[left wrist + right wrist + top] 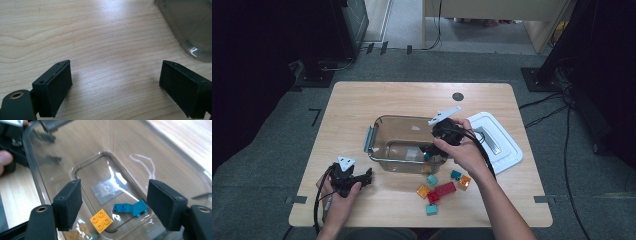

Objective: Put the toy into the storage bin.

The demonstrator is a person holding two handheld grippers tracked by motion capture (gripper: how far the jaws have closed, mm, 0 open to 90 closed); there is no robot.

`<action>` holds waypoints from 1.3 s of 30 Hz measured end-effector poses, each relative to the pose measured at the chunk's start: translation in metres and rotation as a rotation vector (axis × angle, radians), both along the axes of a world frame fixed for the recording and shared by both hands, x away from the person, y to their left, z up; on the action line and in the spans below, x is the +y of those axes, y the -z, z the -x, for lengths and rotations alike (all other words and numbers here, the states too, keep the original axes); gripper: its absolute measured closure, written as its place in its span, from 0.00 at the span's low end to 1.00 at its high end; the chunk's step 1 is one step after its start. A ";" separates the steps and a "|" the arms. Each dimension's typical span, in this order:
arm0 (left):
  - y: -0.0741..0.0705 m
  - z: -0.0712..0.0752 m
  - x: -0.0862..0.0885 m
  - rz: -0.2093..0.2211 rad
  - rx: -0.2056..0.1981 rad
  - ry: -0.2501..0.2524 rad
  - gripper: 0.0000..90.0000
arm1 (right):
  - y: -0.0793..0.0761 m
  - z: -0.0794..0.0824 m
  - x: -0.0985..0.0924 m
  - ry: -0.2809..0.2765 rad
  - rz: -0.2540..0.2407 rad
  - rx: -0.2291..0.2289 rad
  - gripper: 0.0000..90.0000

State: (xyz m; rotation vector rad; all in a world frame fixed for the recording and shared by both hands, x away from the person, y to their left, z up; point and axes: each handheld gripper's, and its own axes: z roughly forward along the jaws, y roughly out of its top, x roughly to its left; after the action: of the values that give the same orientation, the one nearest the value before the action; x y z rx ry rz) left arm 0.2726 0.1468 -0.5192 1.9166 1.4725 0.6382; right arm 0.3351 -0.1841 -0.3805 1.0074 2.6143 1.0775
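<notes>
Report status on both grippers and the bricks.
Right gripper open over the clear container; orange brick and blue brick inside. Left gripper open, empty. Nothing in the way.

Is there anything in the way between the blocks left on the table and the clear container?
Nothing visible. The loose blocks lie on the table just in front of the clear container, whose top is open. The right gripper hangs open over it; the lid lies off to its right.
</notes>
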 end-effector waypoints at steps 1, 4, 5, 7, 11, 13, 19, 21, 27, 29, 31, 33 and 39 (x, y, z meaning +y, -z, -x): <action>0.000 0.000 0.000 0.000 0.000 0.000 0.12 | -0.001 0.001 -0.003 0.007 -0.018 -0.006 0.32; 0.000 0.000 0.000 -0.002 0.002 0.002 0.12 | -0.004 0.004 -0.014 0.019 -0.043 -0.019 0.33; 0.000 0.000 0.000 0.000 0.000 0.000 0.12 | -0.005 0.006 -0.017 0.019 -0.051 -0.019 0.33; 0.000 0.000 0.000 0.000 0.000 0.000 0.12 | -0.006 0.009 -0.024 0.023 -0.067 -0.025 0.33; 0.000 0.000 0.000 -0.002 0.002 0.002 0.12 | -0.008 0.016 -0.039 0.055 -0.078 -0.047 0.30; 0.000 0.000 0.000 -0.003 0.002 0.002 0.12 | -0.010 0.020 -0.047 0.076 -0.084 -0.063 0.29; 0.000 0.000 0.000 0.000 0.001 0.000 0.12 | -0.009 0.034 -0.074 0.124 -0.111 -0.089 0.27; 0.000 0.000 0.000 0.000 0.001 0.001 0.12 | -0.007 0.039 -0.082 0.142 -0.111 -0.089 0.27; 0.000 0.000 0.000 -0.001 0.003 0.002 0.12 | 0.006 0.053 -0.104 0.178 -0.110 -0.083 0.27; 0.000 0.000 0.000 -0.002 0.002 0.002 0.12 | 0.011 0.057 -0.111 0.187 -0.117 -0.079 0.27; 0.000 0.000 0.000 -0.004 0.004 0.003 0.12 | 0.016 0.061 -0.117 0.197 -0.124 -0.071 0.27; 0.000 0.000 0.000 -0.003 0.004 0.003 0.12 | 0.022 0.065 -0.122 0.201 -0.129 -0.067 0.27; 0.000 0.000 0.000 -0.004 0.004 0.003 0.12 | 0.045 0.079 -0.128 0.211 -0.146 -0.042 0.31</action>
State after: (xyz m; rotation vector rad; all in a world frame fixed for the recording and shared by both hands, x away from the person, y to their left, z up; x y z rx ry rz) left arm 0.2725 0.1471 -0.5189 1.9233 1.4711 0.6368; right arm 0.2559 -0.3118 -0.4252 1.2436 2.3605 1.2346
